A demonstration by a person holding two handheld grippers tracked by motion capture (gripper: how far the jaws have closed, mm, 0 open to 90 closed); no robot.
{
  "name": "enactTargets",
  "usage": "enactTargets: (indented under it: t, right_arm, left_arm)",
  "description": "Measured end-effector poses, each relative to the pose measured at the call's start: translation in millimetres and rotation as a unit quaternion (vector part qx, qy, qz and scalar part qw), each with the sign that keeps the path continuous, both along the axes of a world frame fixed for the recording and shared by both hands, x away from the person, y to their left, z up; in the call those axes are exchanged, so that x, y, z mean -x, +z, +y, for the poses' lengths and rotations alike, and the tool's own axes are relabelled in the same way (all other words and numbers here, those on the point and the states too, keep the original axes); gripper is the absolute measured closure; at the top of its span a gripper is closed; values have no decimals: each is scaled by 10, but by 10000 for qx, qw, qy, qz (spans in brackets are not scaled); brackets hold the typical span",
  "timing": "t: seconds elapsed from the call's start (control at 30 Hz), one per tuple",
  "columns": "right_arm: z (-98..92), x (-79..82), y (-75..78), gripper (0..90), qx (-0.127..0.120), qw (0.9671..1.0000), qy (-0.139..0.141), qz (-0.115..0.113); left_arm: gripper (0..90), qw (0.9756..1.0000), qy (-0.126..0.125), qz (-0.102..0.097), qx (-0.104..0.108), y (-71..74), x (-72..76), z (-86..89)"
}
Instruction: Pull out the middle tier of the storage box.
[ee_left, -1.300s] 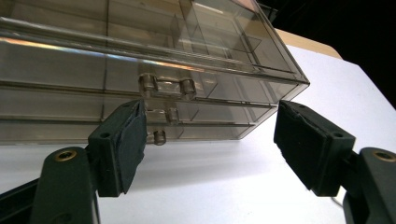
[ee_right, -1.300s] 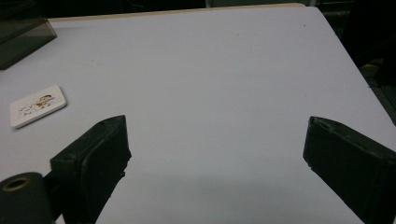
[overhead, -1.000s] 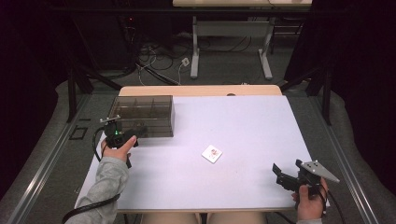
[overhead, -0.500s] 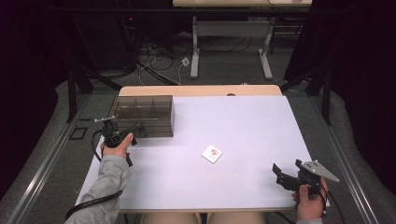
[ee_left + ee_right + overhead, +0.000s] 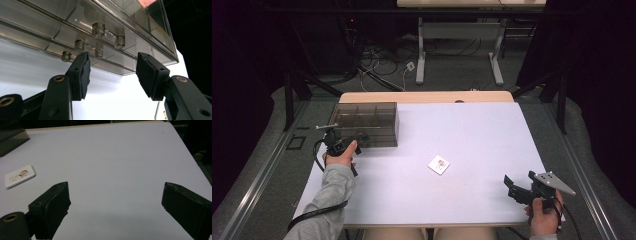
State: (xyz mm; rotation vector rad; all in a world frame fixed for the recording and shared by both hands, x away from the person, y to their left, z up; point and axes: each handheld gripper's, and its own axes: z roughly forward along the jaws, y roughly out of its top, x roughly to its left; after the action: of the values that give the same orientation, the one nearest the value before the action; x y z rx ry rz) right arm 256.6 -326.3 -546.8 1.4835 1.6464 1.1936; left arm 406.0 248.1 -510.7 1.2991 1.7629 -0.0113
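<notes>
Since a second ago the left gripper [image 5: 357, 136] has edged up to the near wall of the smoky clear box [image 5: 367, 123], and its jaws have just been closing, now half spread with nothing pinched. The box sits at the white table's [image 5: 472, 150] far left corner, long axis running left to right, hinged front edge [image 5: 100, 40] facing the person. The right gripper [image 5: 513, 187] holds its place near the front right, jaws spread wide over bare table, the small white card [image 5: 439, 164] well apart.

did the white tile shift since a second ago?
No. The white tile lies at the same spot on the table, equally far right of the clear box in the high view.
</notes>
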Motion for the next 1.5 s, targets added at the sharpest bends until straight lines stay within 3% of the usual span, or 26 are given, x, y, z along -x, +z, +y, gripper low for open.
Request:
enactTargets:
  t: [0.3, 0.8, 0.87, 0.9, 1.0, 1.1, 1.27, 1.3, 1.4, 1.5]
  right_arm:
    - [3, -6, -6, 79, -40, 10000, -20, -43]
    - [0, -5, -5, 79, -68, 10000, -10, -18]
    - [-1, -5, -4, 79, -56, 10000, -9, 4]
    - [-1, -5, -4, 79, -56, 10000, -9, 4]
    - [-7, -5, 0, 80, -18, 10000, 18, 50]
    - [-2, -10, -6, 80, -22, 10000, -11, -28]
    - [-7, -1, 4, 80, -32, 10000, 5, 73]
    - [-7, -11, -7, 80, -58, 10000, 4, -31]
    - [-8, -12, -8, 81, -53, 10000, 12, -35]
    - [-9, -1, 6, 82, -26, 10000, 19, 92]
  left_arm:
    - [508, 9998, 79, 195, 74, -45, -31, -44]
    - [536, 9991, 215, 329, 129, -121, -74, -61]
    - [541, 9989, 327, 299, 153, -136, -82, -74]
    - [541, 9989, 214, 381, 172, -127, -79, -54]
    - [547, 9985, 374, 334, 235, -165, -95, -79]
    - [551, 9983, 383, 345, 260, -178, -101, -85]
    - [560, 9979, 427, 352, 347, -207, -115, -97]
    - [563, 9979, 387, 372, 373, -208, -116, -90]
    - [568, 9978, 408, 343, 386, -222, -125, -98]
    - [581, 9977, 407, 335, 429, -220, -133, -108]
